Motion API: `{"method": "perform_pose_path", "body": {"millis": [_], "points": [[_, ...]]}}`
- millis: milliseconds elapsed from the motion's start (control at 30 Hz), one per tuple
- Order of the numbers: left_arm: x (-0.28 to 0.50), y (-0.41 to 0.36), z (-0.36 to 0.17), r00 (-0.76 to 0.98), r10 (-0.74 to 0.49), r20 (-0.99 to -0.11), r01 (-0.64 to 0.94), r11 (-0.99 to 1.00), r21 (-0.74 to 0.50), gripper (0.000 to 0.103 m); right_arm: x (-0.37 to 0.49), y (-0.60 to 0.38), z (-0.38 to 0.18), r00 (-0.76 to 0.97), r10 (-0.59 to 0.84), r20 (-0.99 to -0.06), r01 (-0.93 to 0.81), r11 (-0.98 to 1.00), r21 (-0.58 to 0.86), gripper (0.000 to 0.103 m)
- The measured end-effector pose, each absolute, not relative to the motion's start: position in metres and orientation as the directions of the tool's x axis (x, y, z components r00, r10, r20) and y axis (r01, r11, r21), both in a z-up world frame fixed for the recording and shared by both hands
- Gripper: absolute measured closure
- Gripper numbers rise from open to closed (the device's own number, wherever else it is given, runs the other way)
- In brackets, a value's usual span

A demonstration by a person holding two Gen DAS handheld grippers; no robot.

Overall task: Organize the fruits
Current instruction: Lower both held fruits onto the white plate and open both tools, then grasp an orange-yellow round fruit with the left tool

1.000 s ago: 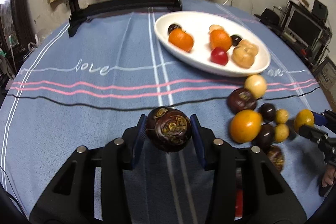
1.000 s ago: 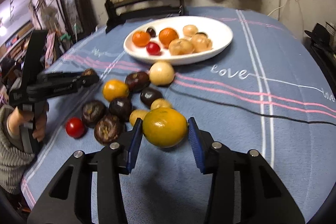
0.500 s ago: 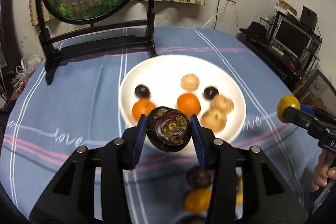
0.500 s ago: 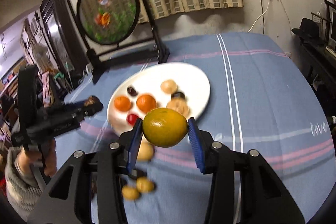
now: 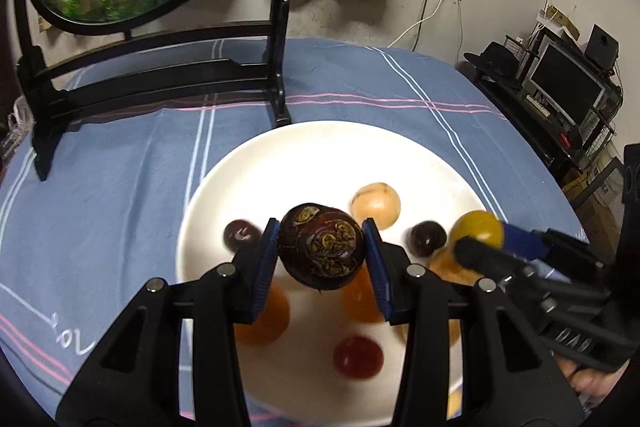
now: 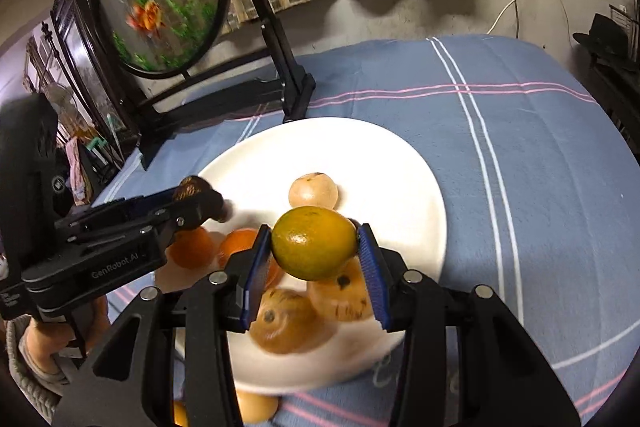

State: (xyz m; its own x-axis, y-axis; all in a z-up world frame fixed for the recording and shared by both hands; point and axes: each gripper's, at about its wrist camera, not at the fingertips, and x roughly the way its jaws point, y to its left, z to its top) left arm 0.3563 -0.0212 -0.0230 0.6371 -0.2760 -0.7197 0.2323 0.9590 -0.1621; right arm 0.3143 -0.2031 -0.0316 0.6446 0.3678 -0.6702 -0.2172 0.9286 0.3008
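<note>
My left gripper (image 5: 322, 259) is shut on a dark purple passion fruit (image 5: 322, 252) and holds it above the white oval plate (image 5: 316, 155). My right gripper (image 6: 314, 253) is shut on a yellow-green orange (image 6: 315, 242) above the same plate (image 6: 396, 167). The plate holds several fruits: a tan round fruit (image 5: 376, 205), small dark fruits (image 5: 427, 238), orange ones (image 5: 262, 319) and a red one (image 5: 358, 357). The right gripper also shows in the left wrist view (image 5: 480, 239), the left one in the right wrist view (image 6: 200, 201).
A black stand with a round goldfish screen (image 5: 160, 75) stands just behind the plate on the blue striped cloth (image 6: 520, 131). Loose fruits (image 6: 256, 407) lie on the cloth before the plate. A desk with a monitor (image 5: 568, 83) is at the right.
Both grippers have carried their fruits from the loose pile forward to above the plate and come closer to each other. Both stay shut on their fruit.
</note>
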Motion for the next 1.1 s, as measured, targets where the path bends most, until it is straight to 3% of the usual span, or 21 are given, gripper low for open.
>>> {"method": "perform_pose_path", "body": {"millis": [167, 200, 267, 300, 700, 1100], "points": [[0.364, -0.03, -0.04, 0.599, -0.308, -0.739, 0.263, 0.948, -0.181, 0.06, 0.327, -0.194, -0.04, 0.623, 0.393, -0.676, -0.256, 0.919, 0.299, 0.058], [0.364, -0.03, -0.042, 0.601, -0.299, -0.741, 0.26, 0.95, -0.172, 0.059, 0.329, -0.194, -0.04, 0.617, 0.405, -0.674, -0.264, 0.914, 0.308, 0.054], [0.365, -0.025, -0.042, 0.609, -0.3, -0.735, 0.245, 0.952, -0.185, 0.054, 0.327, -0.194, -0.037, 0.63, 0.414, -0.657, -0.27, 0.91, 0.314, 0.034], [0.365, -0.022, -0.04, 0.609, -0.308, -0.731, 0.243, 0.95, -0.198, 0.048, 0.324, -0.196, -0.034, 0.654, 0.415, -0.633, -0.275, 0.909, 0.313, 0.033], [0.308, -0.002, -0.003, 0.671, -0.277, -0.688, 0.229, 0.96, -0.162, 0.042, 0.273, -0.214, -0.001, 0.695, 0.408, -0.592, -0.273, 0.911, 0.308, 0.033], [0.196, -0.002, -0.033, 0.626, -0.26, -0.735, 0.291, 0.953, -0.089, 0.037, 0.201, -0.251, -0.013, 0.685, 0.442, -0.579, -0.208, 0.881, 0.426, 0.032]]}}
